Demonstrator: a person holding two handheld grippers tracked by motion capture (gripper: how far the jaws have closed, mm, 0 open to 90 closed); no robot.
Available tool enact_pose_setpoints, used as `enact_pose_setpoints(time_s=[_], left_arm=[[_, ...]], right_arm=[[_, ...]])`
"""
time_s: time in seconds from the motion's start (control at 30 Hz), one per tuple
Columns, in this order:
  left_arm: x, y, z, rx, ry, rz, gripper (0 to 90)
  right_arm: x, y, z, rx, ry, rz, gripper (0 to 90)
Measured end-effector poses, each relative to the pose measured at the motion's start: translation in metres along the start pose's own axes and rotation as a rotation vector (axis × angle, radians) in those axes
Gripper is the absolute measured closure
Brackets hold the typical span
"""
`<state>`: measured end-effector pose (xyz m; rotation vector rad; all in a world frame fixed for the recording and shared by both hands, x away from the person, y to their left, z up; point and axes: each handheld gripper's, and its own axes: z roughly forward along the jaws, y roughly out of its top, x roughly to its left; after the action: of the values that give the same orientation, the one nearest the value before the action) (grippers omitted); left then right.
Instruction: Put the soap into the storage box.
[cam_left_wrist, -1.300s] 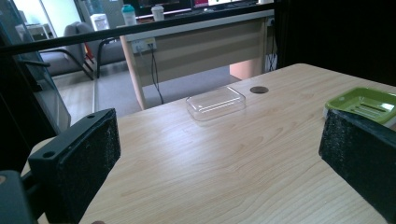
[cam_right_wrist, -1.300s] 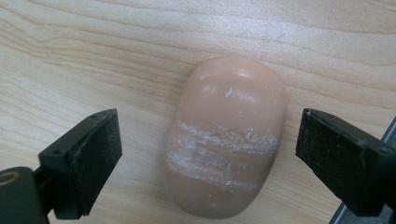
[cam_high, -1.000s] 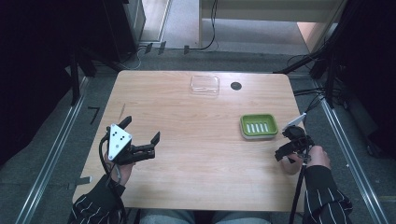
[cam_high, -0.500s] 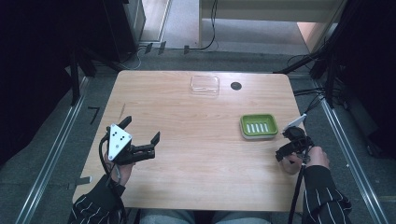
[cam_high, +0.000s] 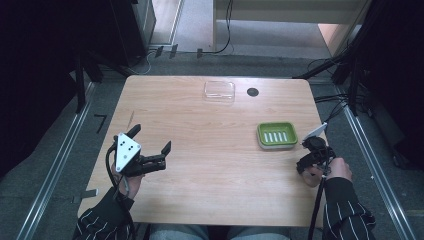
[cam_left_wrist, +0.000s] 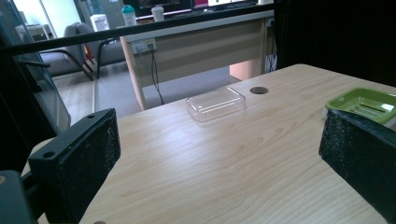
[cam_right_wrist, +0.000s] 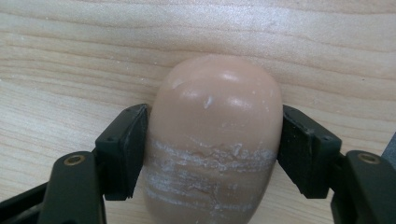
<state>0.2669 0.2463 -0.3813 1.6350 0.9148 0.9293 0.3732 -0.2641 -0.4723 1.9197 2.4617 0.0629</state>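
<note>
Right gripper clamps a tan soap bar — its near end cut off; left gripper wide open, empty.

Ahead of the left gripper, past the wooden table's far edge, grey carpet floor runs to a beige desk with hanging cables. Farther to its left stands a grey armchair on a brightly lit floor.

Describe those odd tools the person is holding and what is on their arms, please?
Each hand holds a black two-jaw gripper. The left gripper carries a grey three-cornered plate with dark dots; its pads look rough and foam-like. The right gripper has a pale plate too. Black cables trail back. Sleeves are dark with thin white stripes.
</note>
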Motion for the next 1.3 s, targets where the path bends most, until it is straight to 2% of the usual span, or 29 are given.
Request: enact_pose_setpoints(time_s=[0.27, 0.87, 1.3], left_arm=[[0.0, 0.0, 0.0, -0.001, 0.001, 0.002, 0.0], [0.0, 0.0, 0.0, -0.001, -0.001, 0.003, 0.0], [0.0, 0.0, 0.0, 0.001, -0.002, 0.005, 0.0]], right_arm=[[0.0, -0.001, 0.0, -0.01, 0.001, 0.014, 31.8], [-0.003, -0.005, -0.008, -0.02, -0.002, -0.008, 33.2], [0.0, -0.007, -0.016, -0.023, -0.012, -0.051, 33.5]])
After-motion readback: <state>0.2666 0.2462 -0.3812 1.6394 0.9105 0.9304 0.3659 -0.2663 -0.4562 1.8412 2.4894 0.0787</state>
